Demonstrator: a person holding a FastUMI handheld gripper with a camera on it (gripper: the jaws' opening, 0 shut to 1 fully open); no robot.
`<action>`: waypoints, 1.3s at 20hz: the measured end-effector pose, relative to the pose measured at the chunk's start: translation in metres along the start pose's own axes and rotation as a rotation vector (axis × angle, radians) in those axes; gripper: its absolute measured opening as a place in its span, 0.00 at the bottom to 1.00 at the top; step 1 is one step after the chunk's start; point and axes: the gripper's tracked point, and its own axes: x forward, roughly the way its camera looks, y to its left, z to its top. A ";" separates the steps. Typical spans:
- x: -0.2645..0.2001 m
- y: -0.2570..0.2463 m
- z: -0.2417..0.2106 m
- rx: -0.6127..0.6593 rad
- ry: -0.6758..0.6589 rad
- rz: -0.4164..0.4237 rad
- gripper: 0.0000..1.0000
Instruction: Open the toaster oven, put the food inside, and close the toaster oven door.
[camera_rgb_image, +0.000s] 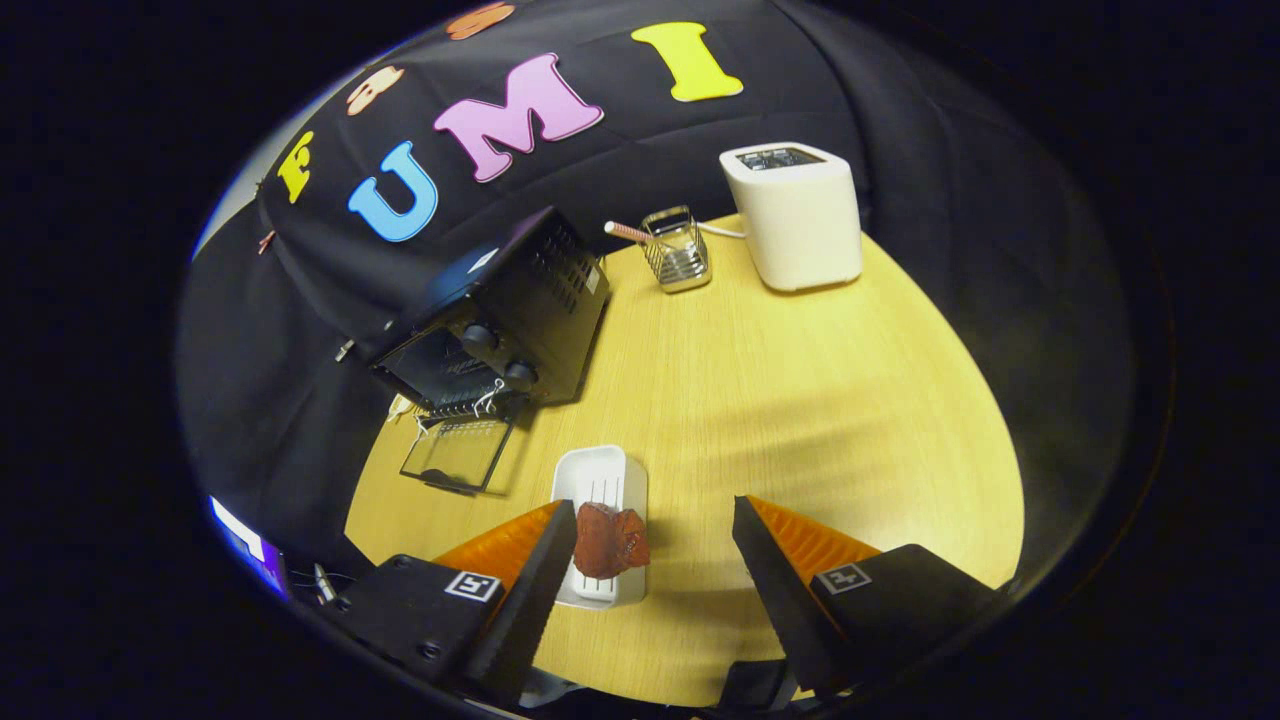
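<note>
We see the food (610, 540), a dark red lump, lying on the near end of a white tray (600, 478) on the wooden table (800, 400). Beyond the tray, to its left, stands the black toaster oven (500, 310) with its glass door (458, 453) folded down flat and the cavity open. Farther from the tray, at the back of the table, we find a small wire basket (677, 250) with a pinkish stick poking out, and beside it a white toaster (795, 215). Our gripper (655, 540) hangs over the tray's near end with its fingers spread wide apart; the food sits close against the left finger (545, 570), and nothing is clamped. Square markers sit on both finger mounts; no writing is legible.
</note>
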 end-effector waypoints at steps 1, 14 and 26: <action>0.006 0.000 -0.007 0.026 0.025 0.010 0.98; 0.038 0.020 -0.027 0.212 0.171 0.083 0.26; -0.006 0.040 -0.002 0.223 0.098 0.077 0.16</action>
